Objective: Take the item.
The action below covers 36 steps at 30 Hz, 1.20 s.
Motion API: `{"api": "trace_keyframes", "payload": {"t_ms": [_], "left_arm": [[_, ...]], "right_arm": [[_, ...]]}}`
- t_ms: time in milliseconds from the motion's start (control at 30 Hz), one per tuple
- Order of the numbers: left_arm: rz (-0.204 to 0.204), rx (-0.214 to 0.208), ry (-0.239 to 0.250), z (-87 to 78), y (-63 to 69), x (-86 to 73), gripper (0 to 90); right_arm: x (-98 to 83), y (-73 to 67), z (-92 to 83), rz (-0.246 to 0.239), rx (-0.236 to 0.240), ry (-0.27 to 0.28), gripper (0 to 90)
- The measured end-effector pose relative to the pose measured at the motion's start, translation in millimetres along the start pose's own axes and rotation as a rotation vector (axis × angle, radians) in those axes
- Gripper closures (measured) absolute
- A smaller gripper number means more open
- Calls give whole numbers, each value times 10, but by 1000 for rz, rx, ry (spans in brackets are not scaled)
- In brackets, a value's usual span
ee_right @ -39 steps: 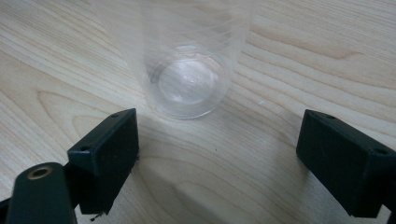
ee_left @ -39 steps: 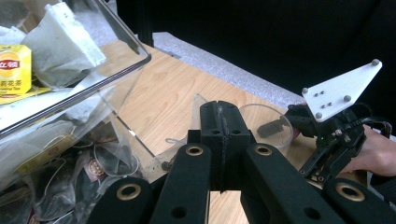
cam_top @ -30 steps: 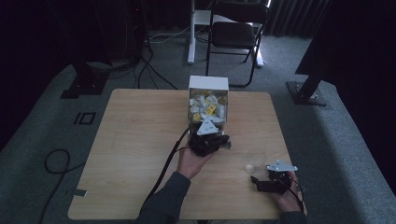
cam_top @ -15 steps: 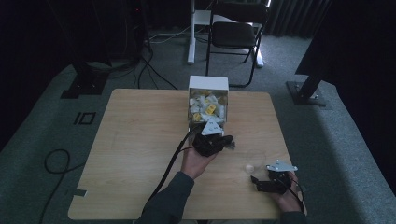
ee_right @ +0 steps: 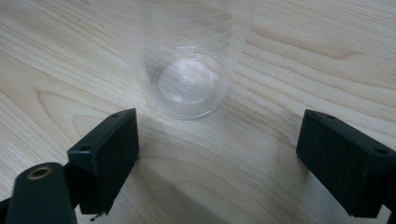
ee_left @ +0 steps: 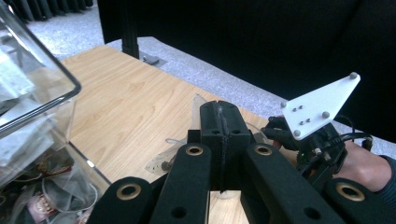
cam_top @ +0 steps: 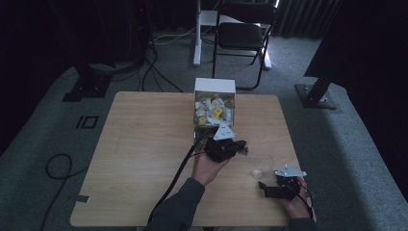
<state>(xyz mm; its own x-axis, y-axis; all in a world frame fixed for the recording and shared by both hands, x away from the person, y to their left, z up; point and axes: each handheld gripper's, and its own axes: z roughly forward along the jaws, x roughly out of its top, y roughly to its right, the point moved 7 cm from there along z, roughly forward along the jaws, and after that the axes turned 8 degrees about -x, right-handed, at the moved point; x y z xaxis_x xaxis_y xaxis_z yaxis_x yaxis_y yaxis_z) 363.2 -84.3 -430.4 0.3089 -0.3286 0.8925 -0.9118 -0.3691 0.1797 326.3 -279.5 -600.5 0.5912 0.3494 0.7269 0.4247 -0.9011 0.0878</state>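
Observation:
A clear plastic cup stands upright on the wooden table near the front right. In the right gripper view the cup is just beyond my right gripper, whose jaws are open and apart from it. From above, the right gripper lies level, pointing at the cup. My left gripper hovers mid-table, in front of a clear box of small packets. Its jaws are shut on a thin clear packet, whose film shows beside them.
The clear box holds several white and yellow packets and stands at the table's back middle. A folding chair and stand bases are on the carpet behind the table. The left gripper's cable trails toward the front edge.
The left gripper has drifted slightly to the right, jaws still shut. The right gripper and the cup have not moved.

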Motion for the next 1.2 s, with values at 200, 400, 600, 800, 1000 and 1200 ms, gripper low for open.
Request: {"api": "trace_keyframes", "payload": {"t_ms": [200, 400, 600, 800, 1000, 1200], "left_arm": [[4, -11, -7, 70, 47, -2, 900], [17, -22, -22, 175, 105, 0, 900], [29, -27, -28, 254, 130, 13, 900], [34, -34, -28, 320, 158, 41, 900], [40, -44, -34, 407, 198, 46, 900], [56, -44, -46, 500, 238, 71, 900]], "right_arm": [[0, 0, 0, 0, 0, 0, 127], [0, -1, 0, 1, 0, 0, 127], [0, 0, 0, 1, 0, 0, 127], [0, 0, 0, 0, 0, 0, 127], [0, 0, 0, 1, 0, 0, 127], [1, -1, 0, 2, 1, 0, 126]]}}
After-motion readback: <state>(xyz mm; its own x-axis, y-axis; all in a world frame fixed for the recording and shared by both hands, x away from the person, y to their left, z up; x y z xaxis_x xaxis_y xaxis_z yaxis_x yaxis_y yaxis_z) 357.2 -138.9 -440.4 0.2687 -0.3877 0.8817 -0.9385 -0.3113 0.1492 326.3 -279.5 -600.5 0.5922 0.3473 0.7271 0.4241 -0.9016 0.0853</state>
